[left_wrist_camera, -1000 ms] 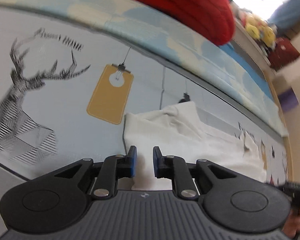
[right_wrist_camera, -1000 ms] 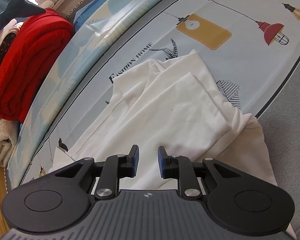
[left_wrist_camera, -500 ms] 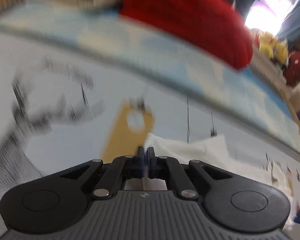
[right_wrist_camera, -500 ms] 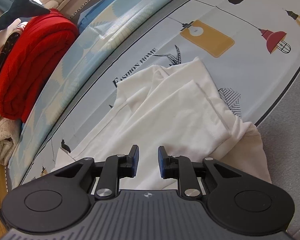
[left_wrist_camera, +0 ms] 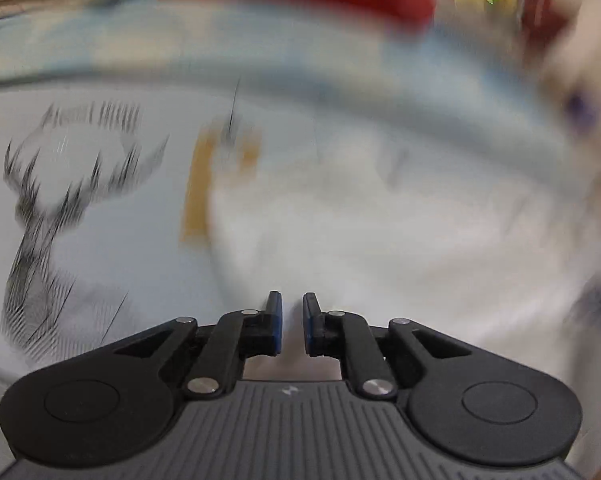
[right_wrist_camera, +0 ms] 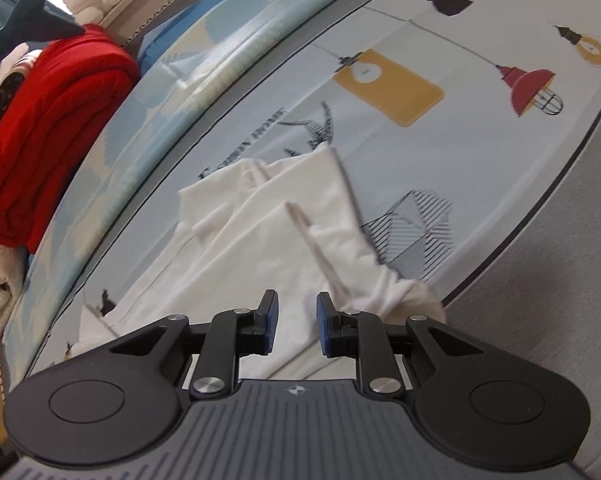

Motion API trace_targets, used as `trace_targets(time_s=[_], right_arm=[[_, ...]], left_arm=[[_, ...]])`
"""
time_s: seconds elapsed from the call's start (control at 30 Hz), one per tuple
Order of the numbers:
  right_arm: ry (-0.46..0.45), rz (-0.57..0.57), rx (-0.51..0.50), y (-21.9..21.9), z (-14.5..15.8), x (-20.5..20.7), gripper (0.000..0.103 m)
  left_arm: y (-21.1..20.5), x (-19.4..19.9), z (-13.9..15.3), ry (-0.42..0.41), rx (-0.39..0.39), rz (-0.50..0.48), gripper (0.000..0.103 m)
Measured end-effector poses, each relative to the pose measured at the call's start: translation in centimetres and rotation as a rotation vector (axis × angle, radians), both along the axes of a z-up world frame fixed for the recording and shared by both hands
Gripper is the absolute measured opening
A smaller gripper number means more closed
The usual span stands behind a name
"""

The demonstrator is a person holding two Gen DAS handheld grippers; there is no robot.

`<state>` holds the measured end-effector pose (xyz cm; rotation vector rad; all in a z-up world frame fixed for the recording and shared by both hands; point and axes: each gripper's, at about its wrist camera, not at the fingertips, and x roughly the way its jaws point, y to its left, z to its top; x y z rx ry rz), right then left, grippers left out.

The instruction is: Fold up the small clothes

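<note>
On the far left of the right wrist view a folded red blanket [right_wrist_camera: 56, 128] lies on the bedding, well apart from the work. Further right the white garment [right_wrist_camera: 260, 232] lies on the printed bedsheet [right_wrist_camera: 480, 184], partly over the lettering and beside the striped geometric print, with one side panel already turned in over the body. Its layers are rumpled and the lower end bunches toward the grey border, so the fold looks only partly done. By my judgement the remaining side has yet to be brought over, and the final doubling and smoothing are also left. In the left wrist view, which is heavily smeared, the white cloth fills the middle and right beyond the left gripper [left_wrist_camera: 291, 322]. Its jaws are opening, with a narrow gap and no cloth visible between the blue pads, so it seems to have nothing in its grasp. The right gripper [right_wrist_camera: 292, 326] hangs over the near part of the garment with its jaws a little apart. Cloth shows beneath the gap, but the pads do not press on it, so it is released.
</note>
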<state>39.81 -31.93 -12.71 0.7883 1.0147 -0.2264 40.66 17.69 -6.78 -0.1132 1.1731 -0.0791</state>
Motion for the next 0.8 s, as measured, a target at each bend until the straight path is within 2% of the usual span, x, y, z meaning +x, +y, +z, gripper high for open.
trace_targets(time_s=[0.03,0.07,0.13,0.2,0.27,0.33,0.4,0.47,0.53,0.57,0.6,0.63,0.7,0.77,0.8], right_arm=[[0.007,-0.003,-0.001,-0.2,-0.3,0.0,0.022],[0.016,-0.007,0.001,-0.3,-0.6,-0.1,0.022],[0.026,-0.021,0.002,-0.8,-1.0,-0.2,0.022],[0.017,-0.051,0.013,-1.6,-1.1,-0.5,0.022],[-0.009,-0.065,0.005,-1.9,-0.9,-0.5,0.023],[-0.031,-0.048,-0.01,-1.6,-0.8,-0.4,0.03],[-0.034,-0.017,-0.012,-1.0,-1.1,0.0,0.037],[-0.009,0.018,-0.016,-0.3,-1.9,0.4,0.038],[0.014,0.025,-0.026,0.1,-2.7,0.6,0.038],[0.018,0.034,-0.031,0.3,-3.0,0.7,0.036],[0.013,0.051,-0.044,0.5,-3.0,0.7,0.018],[-0.001,0.065,-0.064,0.8,-2.9,0.7,0.008],[-0.041,0.069,-0.098,1.1,-2.1,0.5,0.007],[-0.017,0.088,-0.151,1.5,-1.8,0.6,0.007],[0.008,0.091,-0.167,1.5,-2.2,0.6,0.007]], left_arm=[[0.2,-0.5,-1.7,0.058,0.078,-0.004,0.033],[0.8,-0.8,-1.3,0.041,0.061,0.015,0.034],[1.9,-0.7,0.0,0.068,0.027,0.086,0.033],[2.0,-1.0,2.0,-0.01,0.042,0.12,0.033],[2.1,-1.2,2.7,-0.047,-0.008,0.134,0.033],[2.1,-1.3,2.4,-0.025,-0.081,0.138,0.034],[1.9,-1.0,0.9,0.023,-0.102,0.13,0.036],[1.1,-1.1,-0.8,0.08,-0.06,0.102,0.035],[0.7,-1.3,-1.1,0.059,-0.029,0.059,0.024],[0.5,-1.3,-0.7,0.053,-0.021,0.054,0.018],[0.5,-1.4,-0.2,0.036,-0.014,0.062,0.017],[0.3,-1.5,0.6,0.005,-0.01,0.069,0.017],[0.1,-1.7,0.7,-0.004,0.001,0.077,0.017],[-0.1,-1.9,-1.2,0.069,0.026,0.067,0.019],[-0.2,-2.0,-1.2,0.069,0.033,0.069,0.024]])
